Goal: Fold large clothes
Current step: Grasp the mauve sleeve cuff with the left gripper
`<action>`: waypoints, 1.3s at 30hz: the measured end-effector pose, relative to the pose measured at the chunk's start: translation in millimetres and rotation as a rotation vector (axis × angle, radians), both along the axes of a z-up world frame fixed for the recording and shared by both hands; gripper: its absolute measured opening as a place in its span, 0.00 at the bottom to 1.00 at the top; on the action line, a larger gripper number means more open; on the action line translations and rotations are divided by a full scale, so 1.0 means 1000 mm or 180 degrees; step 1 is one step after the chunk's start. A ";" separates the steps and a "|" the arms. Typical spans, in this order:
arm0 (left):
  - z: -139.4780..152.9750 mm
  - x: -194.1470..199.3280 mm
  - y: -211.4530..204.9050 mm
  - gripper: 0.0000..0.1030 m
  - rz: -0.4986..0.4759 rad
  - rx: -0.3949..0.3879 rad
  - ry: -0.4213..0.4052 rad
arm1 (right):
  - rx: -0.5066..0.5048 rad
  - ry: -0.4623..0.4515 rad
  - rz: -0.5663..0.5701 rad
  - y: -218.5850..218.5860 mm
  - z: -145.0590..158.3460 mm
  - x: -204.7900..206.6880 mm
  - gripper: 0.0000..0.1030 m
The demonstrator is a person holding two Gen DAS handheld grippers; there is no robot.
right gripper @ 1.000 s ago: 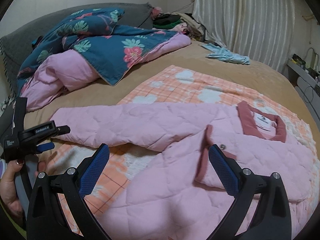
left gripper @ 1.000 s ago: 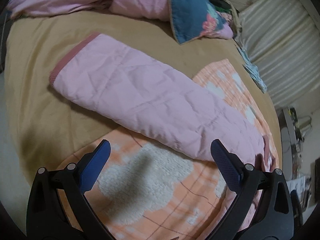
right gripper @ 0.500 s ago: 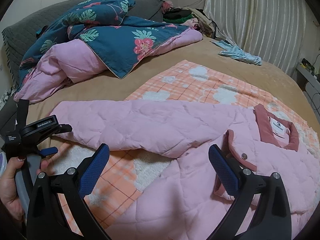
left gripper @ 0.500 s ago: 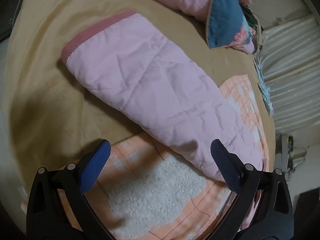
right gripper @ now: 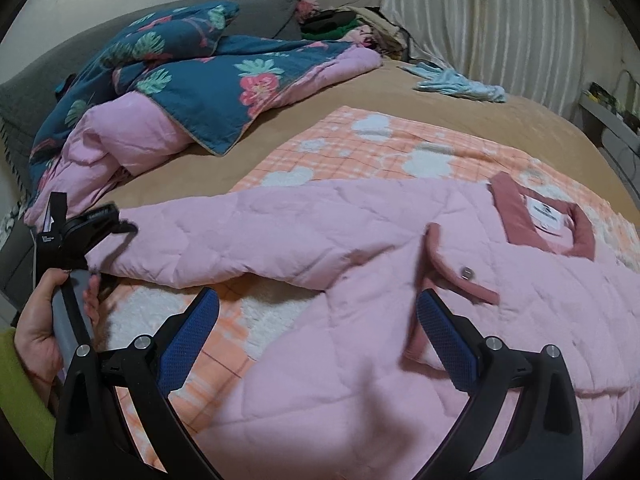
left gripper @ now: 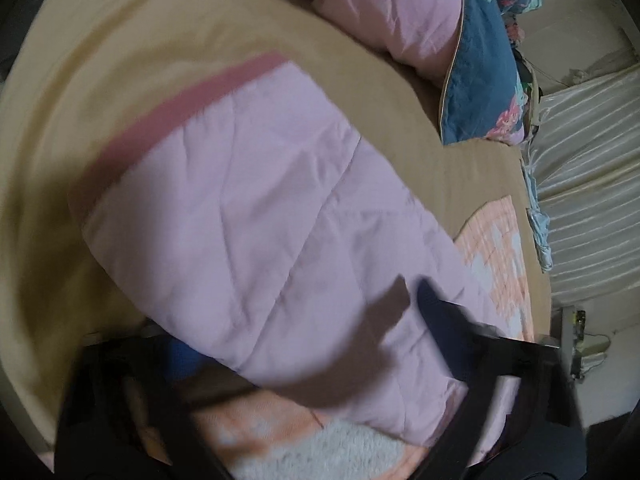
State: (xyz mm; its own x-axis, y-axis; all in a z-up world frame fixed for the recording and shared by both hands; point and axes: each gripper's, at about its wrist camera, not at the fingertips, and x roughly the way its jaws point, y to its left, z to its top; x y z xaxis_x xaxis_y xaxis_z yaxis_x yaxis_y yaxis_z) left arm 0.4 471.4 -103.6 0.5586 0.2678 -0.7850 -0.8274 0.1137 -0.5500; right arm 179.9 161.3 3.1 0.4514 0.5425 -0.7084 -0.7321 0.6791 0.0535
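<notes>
A pink quilted jacket (right gripper: 400, 264) with a dark pink collar (right gripper: 516, 216) lies spread on an orange checked blanket (right gripper: 360, 148) on the bed. Its long sleeve (left gripper: 260, 216), with a dark pink cuff (left gripper: 180, 104), reaches left. My left gripper (left gripper: 308, 312) is open, its jaws straddling the sleeve near the cuff end, one finger under the fabric edge; the view is blurred. It also shows in the right wrist view (right gripper: 86, 236), held by a hand. My right gripper (right gripper: 316, 320) is open and empty, hovering over the jacket's body.
A blue floral duvet with pink lining (right gripper: 192, 76) is heaped at the head of the bed. A light blue garment (right gripper: 456, 80) lies by the curtain (right gripper: 500, 20). Tan sheet (left gripper: 100, 40) surrounds the blanket. A shelf (right gripper: 612, 120) stands at right.
My left gripper has moved forward and down onto the sleeve, which now lies between its jaws. The right gripper has drifted slightly closer to the jacket.
</notes>
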 end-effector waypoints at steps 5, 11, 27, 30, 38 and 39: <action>0.038 -0.003 -0.009 0.16 -0.0144 0.0541 -0.0143 | 0.0110 0.0074 -0.0153 -0.034 0.005 0.004 0.96; 0.085 -0.003 -0.041 0.12 -0.0426 0.1079 -0.0408 | 0.0134 0.0033 -0.0426 -0.086 0.012 0.006 0.96; 0.192 0.024 -0.141 0.11 -0.1083 0.1830 -0.0846 | 0.0306 -0.0078 -0.0799 -0.172 0.037 0.006 0.96; 0.213 0.032 -0.158 0.11 -0.1209 0.1917 -0.0949 | 0.0353 -0.0090 -0.0826 -0.181 0.041 0.006 0.96; 0.248 0.050 -0.202 0.10 -0.1473 0.2136 -0.1055 | 0.0508 -0.0130 -0.0930 -0.214 0.052 0.004 0.96; 0.251 0.053 -0.207 0.10 -0.1508 0.2162 -0.1061 | 0.0526 -0.0138 -0.0945 -0.218 0.053 0.003 0.96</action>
